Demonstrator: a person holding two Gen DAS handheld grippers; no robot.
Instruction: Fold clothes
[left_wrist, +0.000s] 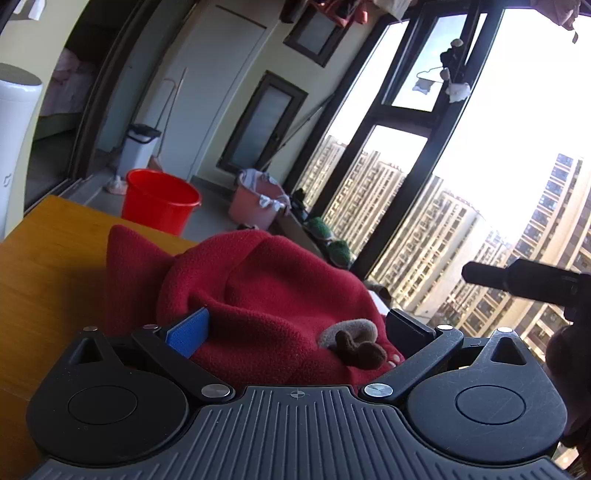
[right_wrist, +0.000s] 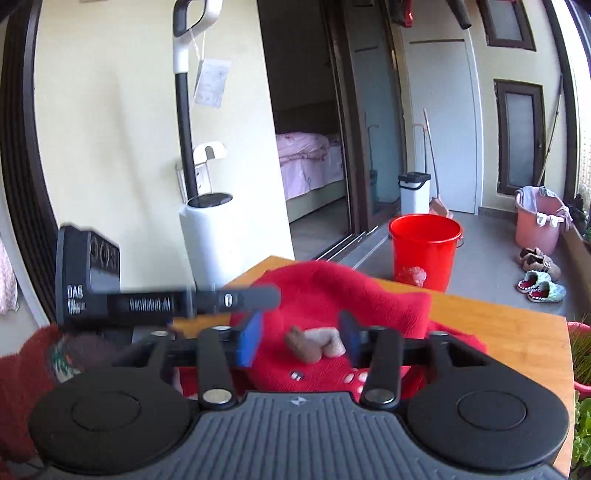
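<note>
The red fleece (left_wrist: 273, 295) is lying bunched in a soft heap near the bench's (left_wrist: 48, 266) far edge, a brown plush patch (right_wrist: 314, 343) facing up. It is looking light, limp and grippy, likely to sag when lifted, so a hem or corner is probably offering the best pinch. The left hand-held gripper (left_wrist: 295, 328) is standing spread wide, pads flanking the heap without pressing. The right hand-held gripper (right_wrist: 301, 338) is likewise released, jaws apart over the patch. The bench is showing smooth yellow wood; a red bucket (right_wrist: 424, 247) is sitting on the balcony floor beyond, by tall windows.
</note>
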